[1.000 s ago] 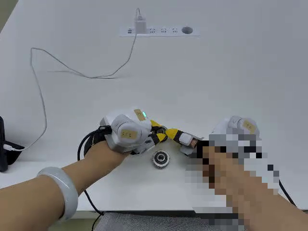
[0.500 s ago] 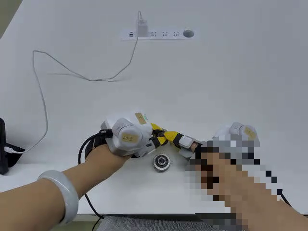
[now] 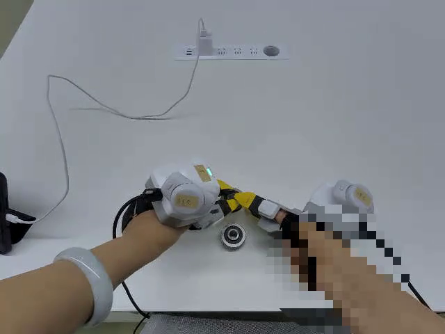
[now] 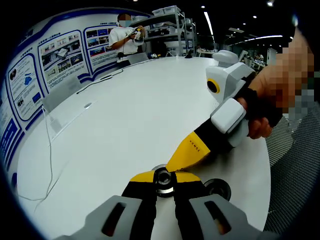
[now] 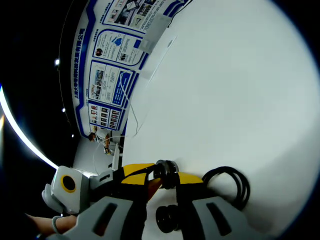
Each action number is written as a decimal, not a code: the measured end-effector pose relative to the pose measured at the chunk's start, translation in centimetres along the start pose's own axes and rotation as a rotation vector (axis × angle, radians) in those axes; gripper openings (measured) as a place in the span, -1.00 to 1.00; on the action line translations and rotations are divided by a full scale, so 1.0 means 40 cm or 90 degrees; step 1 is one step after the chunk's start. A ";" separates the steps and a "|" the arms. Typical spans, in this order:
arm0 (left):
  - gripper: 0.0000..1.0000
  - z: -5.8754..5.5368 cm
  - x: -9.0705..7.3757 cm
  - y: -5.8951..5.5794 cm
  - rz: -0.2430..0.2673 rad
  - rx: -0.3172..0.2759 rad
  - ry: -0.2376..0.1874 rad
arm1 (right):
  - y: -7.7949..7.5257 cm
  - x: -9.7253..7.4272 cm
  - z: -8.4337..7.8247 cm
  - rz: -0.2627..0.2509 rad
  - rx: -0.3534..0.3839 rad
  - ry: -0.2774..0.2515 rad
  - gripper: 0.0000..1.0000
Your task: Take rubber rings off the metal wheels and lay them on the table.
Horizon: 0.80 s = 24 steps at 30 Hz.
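A small metal wheel (image 4: pixel 163 180) with a dark rubber ring sits between the yellow tips of my left gripper (image 4: pixel 163 176), which is shut on it. From the right, my right gripper (image 5: pixel 166 175) meets the same wheel (image 5: pixel 167 172), and its tips are closed on the ring at the rim. In the head view the two grippers join tip to tip, the left gripper (image 3: pixel 228 202) beside the right gripper (image 3: pixel 240 198), just above the white table (image 3: pixel 313 118). A second wheel (image 3: pixel 233 236) lies loose on the table right under them, near the front edge.
A white power strip (image 3: pixel 229 51) lies at the far side, with a white cable (image 3: pixel 62 139) running to the left edge. A black cable (image 3: pixel 125 209) coils by the left hand. A dark object (image 3: pixel 3 209) stands at the left edge. A person (image 4: pixel 127 37) stands far off.
The view has shifted a little. Both grippers stay joined at the held wheel, and the loose wheel has not moved.
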State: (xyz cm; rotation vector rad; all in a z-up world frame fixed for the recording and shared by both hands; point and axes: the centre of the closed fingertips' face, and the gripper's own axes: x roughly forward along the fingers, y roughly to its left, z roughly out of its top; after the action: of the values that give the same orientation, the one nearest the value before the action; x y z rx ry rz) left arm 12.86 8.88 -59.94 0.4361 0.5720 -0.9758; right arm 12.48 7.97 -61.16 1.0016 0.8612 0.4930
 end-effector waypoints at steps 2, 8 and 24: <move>-0.76 0.000 0.000 0.000 0.000 -0.001 0.000 | -0.002 0.000 0.004 0.002 0.024 -0.007 -0.51; -0.76 0.000 -0.001 -0.001 0.001 -0.004 -0.001 | -0.008 0.007 0.003 0.010 0.081 -0.021 -0.52; -0.76 -0.004 0.001 0.001 0.000 -0.008 -0.003 | 0.014 0.010 0.035 0.047 0.168 -0.047 -0.57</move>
State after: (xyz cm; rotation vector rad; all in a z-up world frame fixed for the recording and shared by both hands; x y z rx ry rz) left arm 12.88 8.97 -60.10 0.4234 0.5739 -0.9731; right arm 13.85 7.79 -60.45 1.2892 0.8386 0.4091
